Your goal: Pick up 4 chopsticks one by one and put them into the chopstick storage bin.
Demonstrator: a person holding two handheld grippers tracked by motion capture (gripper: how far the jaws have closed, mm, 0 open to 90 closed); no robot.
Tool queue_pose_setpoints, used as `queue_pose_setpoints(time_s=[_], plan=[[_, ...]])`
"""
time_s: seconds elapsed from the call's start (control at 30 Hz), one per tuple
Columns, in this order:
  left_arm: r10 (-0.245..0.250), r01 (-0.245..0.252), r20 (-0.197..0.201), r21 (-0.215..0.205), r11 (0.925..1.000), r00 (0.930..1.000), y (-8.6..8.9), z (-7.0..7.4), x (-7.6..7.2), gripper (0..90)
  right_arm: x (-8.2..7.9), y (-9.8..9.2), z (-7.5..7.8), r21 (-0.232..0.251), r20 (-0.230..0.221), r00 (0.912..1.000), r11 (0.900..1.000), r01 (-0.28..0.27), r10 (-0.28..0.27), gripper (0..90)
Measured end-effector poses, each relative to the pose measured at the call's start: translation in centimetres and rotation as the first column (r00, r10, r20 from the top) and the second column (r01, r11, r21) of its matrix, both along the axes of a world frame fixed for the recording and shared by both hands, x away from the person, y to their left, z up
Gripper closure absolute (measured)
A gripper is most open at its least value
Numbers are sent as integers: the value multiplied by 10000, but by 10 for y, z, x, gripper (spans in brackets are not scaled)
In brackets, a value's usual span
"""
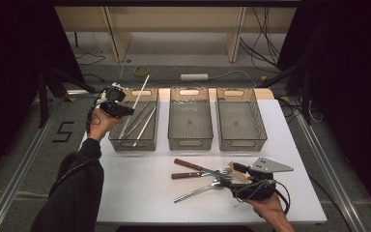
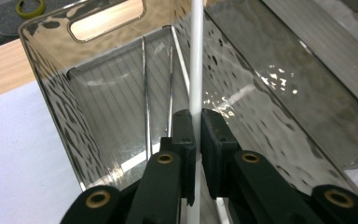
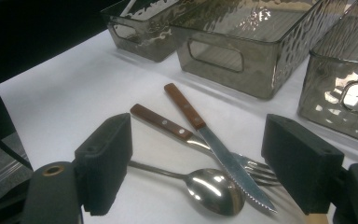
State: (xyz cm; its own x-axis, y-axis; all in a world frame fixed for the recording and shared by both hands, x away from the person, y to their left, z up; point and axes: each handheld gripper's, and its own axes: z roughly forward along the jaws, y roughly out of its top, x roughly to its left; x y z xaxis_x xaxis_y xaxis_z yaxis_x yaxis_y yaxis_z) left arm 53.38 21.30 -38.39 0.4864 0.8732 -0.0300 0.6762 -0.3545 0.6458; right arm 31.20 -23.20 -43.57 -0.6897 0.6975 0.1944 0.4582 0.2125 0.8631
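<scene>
My left gripper [image 1: 128, 110] hangs over the left smoky bin [image 1: 117, 141], shut on a thin white stick [image 1: 141, 90] that slants up and away. In the left gripper view its jaws [image 2: 198, 135] pinch this stick [image 2: 196, 65] above the bin's floor, where two metal sticks [image 2: 146, 107] and a white one lie. My right gripper [image 1: 233, 177] stands open near the table's front right. In the right gripper view its open jaws [image 3: 200, 168] frame a wood-handled knife [image 3: 214, 144], a wood-handled fork [image 3: 161, 122] and a steel spoon [image 3: 212, 186], touching none.
A middle bin [image 1: 190, 143] and a right bin [image 1: 241, 143] stand in a row beside the left one, both without contents. The cutlery [image 1: 198, 174] lies on the white table [image 1: 140, 193] in front of them. Cables and shelving sit beyond the table.
</scene>
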Motion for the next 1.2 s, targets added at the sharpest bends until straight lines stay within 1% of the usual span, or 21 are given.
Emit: queue_pose_setpoints(time_s=[0.3,0.37,0.47,0.5,0.6,0.67,0.77,0.83,0.93,0.97,1.03,1.1,1.13,1.17,1.2], plan=[[136,-137,-32,-87,9999,9999,0,-12,0,829,0,0,0,-5,-12,10000,10000,0,0,256],[172,-173,-22,-160,9997,9998,1,-15,0,823,0,0,0,-4,-11,10000,10000,-8,8,256],[274,-273,32,-196,9994,9996,2,-18,-1,783,0,0,0,-1,-12,10000,10000,-6,6,256],[328,-327,40,-278,9991,9995,3,-18,-1,747,0,0,0,-5,-10,10000,10000,-5,5,256],[129,-135,-189,-324,9994,9997,2,-19,-4,703,0,0,0,5,-22,10000,10000,2,-2,256],[83,-100,-330,-517,9986,9994,2,-18,-8,638,0,0,0,0,-16,10000,10000,7,-7,256],[-62,29,-416,-791,9969,9991,-1,-16,-18,545,0,0,0,1,-5,10000,10000,14,-14,256],[-287,250,-369,-974,9949,9989,-3,-15,-27,491,0,0,0,-6,4,10000,10000,26,-26,256],[-433,407,-216,-1094,9932,9988,-5,-12,-41,418,0,0,0,13,-2,10000,10000,44,-44,256],[-433,413,-141,-1206,9918,9990,-6,-12,-47,399,-1,0,0,2,-8,10000,10000,48,-48,256],[-548,550,52,-1324,9897,9985,-6,-11,-57,377,-1,0,1,25,-31,10000,10000,55,-55,256],[-640,663,196,-1554,9856,9978,-5,-12,-68,365,-1,0,1,2,-45,10000,10000,55,-55,256],[-640,663,196,-1554,9856,9978,-5,-12,-68,362,-1,0,1,-2,-29,10000,10000,50,-50,256],[-759,760,65,-1366,9877,9971,-6,-12,-75,345,-1,0,1,2,14,10000,10000,24,-24,256],[-754,775,208,-1271,9889,9969,-6,-12,-79,337,-1,0,2,4,19,10000,10000,12,-12,256]])
